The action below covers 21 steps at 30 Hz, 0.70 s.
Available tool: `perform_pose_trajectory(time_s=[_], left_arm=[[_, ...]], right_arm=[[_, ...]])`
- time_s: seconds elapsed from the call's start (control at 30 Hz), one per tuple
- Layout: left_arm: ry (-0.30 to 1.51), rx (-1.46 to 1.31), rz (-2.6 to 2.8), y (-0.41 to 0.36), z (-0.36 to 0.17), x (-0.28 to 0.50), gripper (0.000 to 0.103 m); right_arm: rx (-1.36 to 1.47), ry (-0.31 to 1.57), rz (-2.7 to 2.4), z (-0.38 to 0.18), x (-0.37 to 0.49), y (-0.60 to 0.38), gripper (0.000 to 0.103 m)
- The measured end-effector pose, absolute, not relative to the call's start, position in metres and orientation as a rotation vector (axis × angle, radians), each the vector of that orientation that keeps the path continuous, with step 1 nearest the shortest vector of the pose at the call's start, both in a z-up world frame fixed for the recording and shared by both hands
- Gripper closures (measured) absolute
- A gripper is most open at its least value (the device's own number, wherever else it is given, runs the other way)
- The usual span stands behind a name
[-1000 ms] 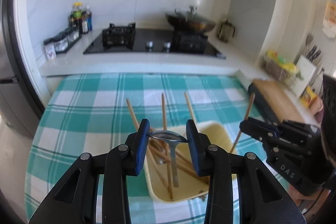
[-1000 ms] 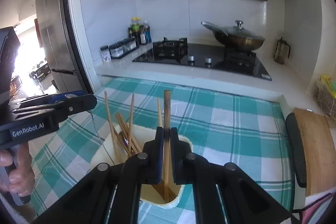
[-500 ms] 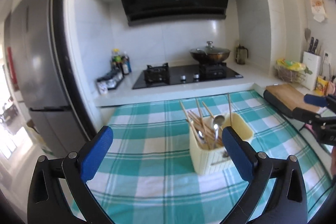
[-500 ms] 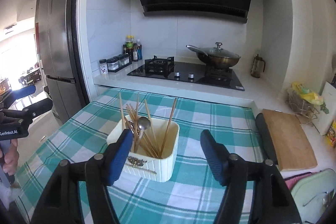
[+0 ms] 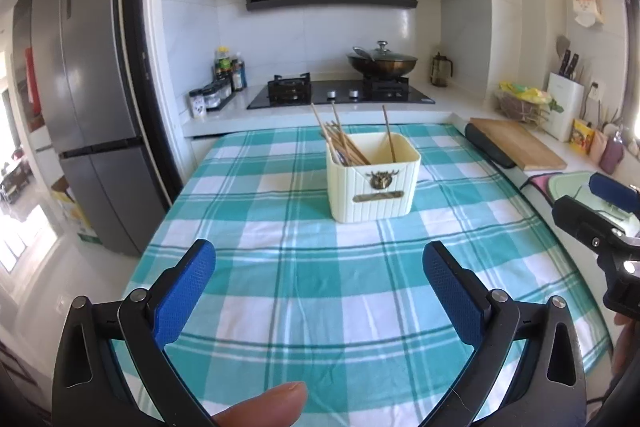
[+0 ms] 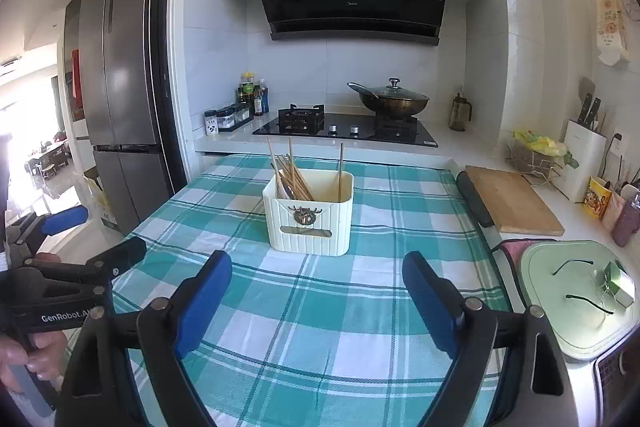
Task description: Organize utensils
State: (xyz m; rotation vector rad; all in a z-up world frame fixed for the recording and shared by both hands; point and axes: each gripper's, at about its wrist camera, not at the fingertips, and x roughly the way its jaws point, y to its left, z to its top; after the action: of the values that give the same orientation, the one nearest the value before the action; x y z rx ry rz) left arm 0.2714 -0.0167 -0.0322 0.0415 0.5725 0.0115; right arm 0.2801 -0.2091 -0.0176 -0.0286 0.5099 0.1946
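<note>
One spoon (image 6: 285, 187) — half-hidden behind chopsticks (image 6: 296, 177)

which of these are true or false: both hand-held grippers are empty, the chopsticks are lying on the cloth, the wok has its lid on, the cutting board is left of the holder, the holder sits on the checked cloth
1. Both hand-held grippers are empty. True: the left hand-held gripper and the right hand-held gripper stand open with nothing between the jaws.
2. The chopsticks lie on the cloth. False: the chopsticks stand in the cream holder.
3. The wok has its lid on. True: a lid covers the wok on the stove.
4. The cutting board is left of the holder. False: the cutting board lies to its right.
5. The holder sits on the checked cloth. True: it stands on the checked cloth.
</note>
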Motion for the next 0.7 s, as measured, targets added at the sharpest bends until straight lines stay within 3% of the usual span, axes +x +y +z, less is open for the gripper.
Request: perform_pose_trajectory(time_s=[0.7], left_arm=[[0.51,0.026,0.06,-0.012,-0.006,0.235,0.0]], right_arm=[[-0.06,0.444,0.183,-0.002,0.236,-0.188,0.014]])
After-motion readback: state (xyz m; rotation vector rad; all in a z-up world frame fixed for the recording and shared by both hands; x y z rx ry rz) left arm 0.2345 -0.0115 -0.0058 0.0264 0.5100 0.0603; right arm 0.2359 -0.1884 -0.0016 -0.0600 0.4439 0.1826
